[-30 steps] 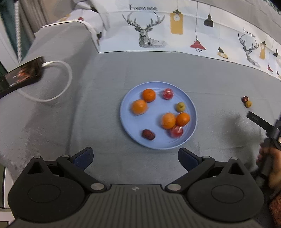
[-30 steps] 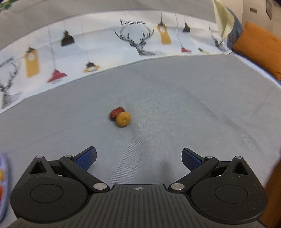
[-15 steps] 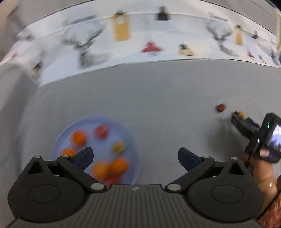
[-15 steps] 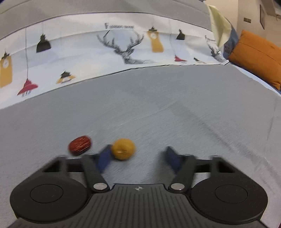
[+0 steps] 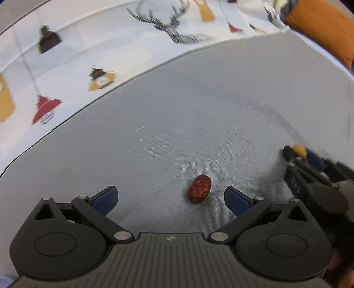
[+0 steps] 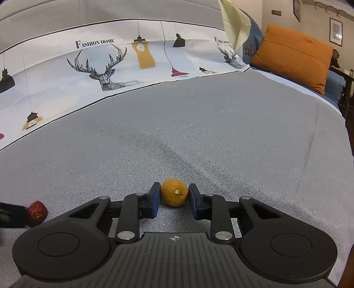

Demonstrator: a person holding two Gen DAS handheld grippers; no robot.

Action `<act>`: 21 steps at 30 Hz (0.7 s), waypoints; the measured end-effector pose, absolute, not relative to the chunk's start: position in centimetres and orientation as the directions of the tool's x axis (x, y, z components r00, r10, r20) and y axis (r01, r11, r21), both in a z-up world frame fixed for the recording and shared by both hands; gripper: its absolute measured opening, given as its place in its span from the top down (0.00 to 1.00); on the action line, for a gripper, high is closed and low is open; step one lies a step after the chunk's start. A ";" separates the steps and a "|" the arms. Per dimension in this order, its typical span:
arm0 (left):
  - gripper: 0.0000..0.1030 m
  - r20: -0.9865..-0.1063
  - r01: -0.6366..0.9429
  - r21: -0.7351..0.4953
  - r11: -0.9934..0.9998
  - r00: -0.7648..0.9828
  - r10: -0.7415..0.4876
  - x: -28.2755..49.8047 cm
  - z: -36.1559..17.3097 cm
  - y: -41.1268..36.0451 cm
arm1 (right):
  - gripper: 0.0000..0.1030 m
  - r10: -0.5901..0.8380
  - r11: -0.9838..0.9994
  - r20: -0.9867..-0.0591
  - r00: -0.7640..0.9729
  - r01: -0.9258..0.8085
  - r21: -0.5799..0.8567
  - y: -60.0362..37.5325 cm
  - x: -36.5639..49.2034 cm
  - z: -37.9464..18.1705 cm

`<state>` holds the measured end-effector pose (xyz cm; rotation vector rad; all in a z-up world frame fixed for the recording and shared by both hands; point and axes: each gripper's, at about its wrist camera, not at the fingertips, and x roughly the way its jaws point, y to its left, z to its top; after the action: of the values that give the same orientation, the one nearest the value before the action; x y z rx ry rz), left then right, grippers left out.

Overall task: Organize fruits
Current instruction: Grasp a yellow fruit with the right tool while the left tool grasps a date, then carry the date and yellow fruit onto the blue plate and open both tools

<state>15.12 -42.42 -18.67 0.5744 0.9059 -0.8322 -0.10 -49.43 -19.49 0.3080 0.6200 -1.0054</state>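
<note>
A small yellow fruit (image 6: 174,192) lies on the grey cloth between the blue pads of my right gripper (image 6: 174,199), which is shut on it. It also shows in the left wrist view (image 5: 299,150) at the far right, held by the right gripper (image 5: 296,155). A red date (image 5: 199,188) lies on the cloth between the open pads of my left gripper (image 5: 170,198), nearer the right pad. The date also shows in the right wrist view (image 6: 36,210) at the far left. The blue plate is out of view.
A white printed cloth with deer and lamps (image 6: 99,66) lies beyond the grey cloth (image 6: 199,133). An orange cushion (image 6: 292,59) sits at the back right. A pale yellow cloth (image 6: 232,20) hangs behind.
My left gripper swung right from the plate to straddle the red date. My right gripper moved onto the yellow fruit and closed on it.
</note>
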 end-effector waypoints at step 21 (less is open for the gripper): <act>0.77 -0.804 0.696 0.004 0.718 0.429 -0.412 8.3 -6.7 -21.7 | 0.73 -0.754 0.481 -0.522 0.399 0.876 -0.024 -45.0 -2.6 -12.8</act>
<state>8.28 -21.75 -6.66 0.3627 0.8841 -0.7105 -2.59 -44.99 -12.80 0.2724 0.5082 -1.0473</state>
